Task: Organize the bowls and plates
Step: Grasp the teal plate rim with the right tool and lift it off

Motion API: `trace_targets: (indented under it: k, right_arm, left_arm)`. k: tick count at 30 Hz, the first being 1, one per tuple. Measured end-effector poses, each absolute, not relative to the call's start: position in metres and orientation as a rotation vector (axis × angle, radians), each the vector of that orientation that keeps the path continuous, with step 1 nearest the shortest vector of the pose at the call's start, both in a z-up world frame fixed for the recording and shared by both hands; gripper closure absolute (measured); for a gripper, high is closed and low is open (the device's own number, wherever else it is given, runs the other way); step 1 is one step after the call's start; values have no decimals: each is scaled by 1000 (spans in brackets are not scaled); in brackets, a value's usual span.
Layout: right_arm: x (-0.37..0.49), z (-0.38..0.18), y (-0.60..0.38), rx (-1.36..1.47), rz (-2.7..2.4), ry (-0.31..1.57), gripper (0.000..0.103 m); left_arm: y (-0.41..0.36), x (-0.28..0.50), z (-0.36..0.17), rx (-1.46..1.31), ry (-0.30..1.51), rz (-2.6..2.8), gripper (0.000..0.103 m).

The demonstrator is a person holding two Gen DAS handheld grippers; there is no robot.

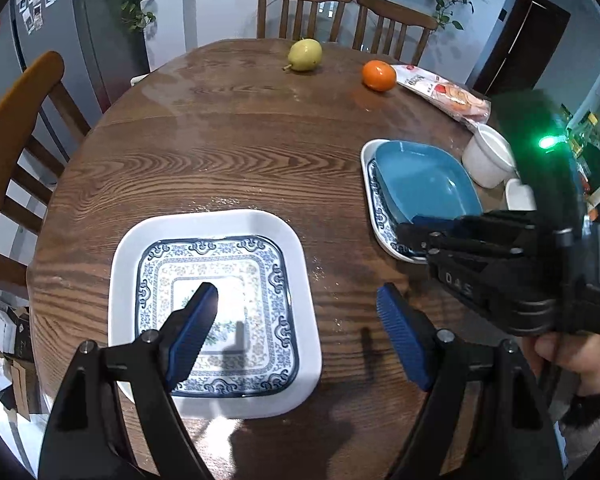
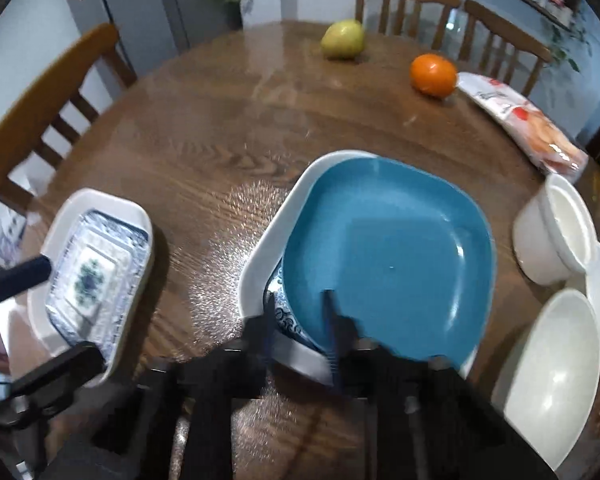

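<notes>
Wood-grain round table (image 1: 228,152), chairs around the far side. Left gripper (image 1: 296,312) hangs over a patterned square plate (image 1: 216,308), blue-and-white w/ plain white rim; jaws wide apart, nothing between them. One pad is above the plate's middle, the other over bare wood at the plate's 3 o'clock.

Right gripper (image 2: 300,332) is at the near edge of a blue plate (image 2: 392,256), which sits on a second patterned plate (image 2: 268,240). Jaws drawn in close, straddling the stack's near rim; frame blurred there, so can't tell whether the pads actually press on it. A hand (image 1: 568,356) holds this tool.

From the blue plate: white bowls (image 2: 556,232) approx 3 o'clock, one more (image 2: 552,376) approx 4. Pear (image 1: 305,55) at 12, orange (image 1: 378,75) and snack packet (image 1: 444,94) approx 1.
</notes>
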State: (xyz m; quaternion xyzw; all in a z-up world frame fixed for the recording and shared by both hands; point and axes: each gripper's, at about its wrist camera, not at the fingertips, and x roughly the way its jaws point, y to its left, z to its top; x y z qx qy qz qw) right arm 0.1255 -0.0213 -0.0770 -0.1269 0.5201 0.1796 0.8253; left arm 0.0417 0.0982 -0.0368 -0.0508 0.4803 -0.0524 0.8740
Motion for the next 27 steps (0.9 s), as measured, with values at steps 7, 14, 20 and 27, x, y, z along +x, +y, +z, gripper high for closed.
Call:
trace_targets:
  k: [7,14,20,27]
  right_arm:
    - [110,-35,-12,-416,376,971,100]
    - [139,31,-17,-463,323,818,101]
    - [201,-22,-1,-603,284,894,101]
    - [203,-19,-13,-547,338,897,101]
  left_arm:
    - [110,47,-37,-149,1005,-110,23]
    - [107,58,-38,-172,1012,-129,23]
    - [87,85,-46,-151,1026,-145,23]
    - [71,109,-54,-118,1053,-177,23]
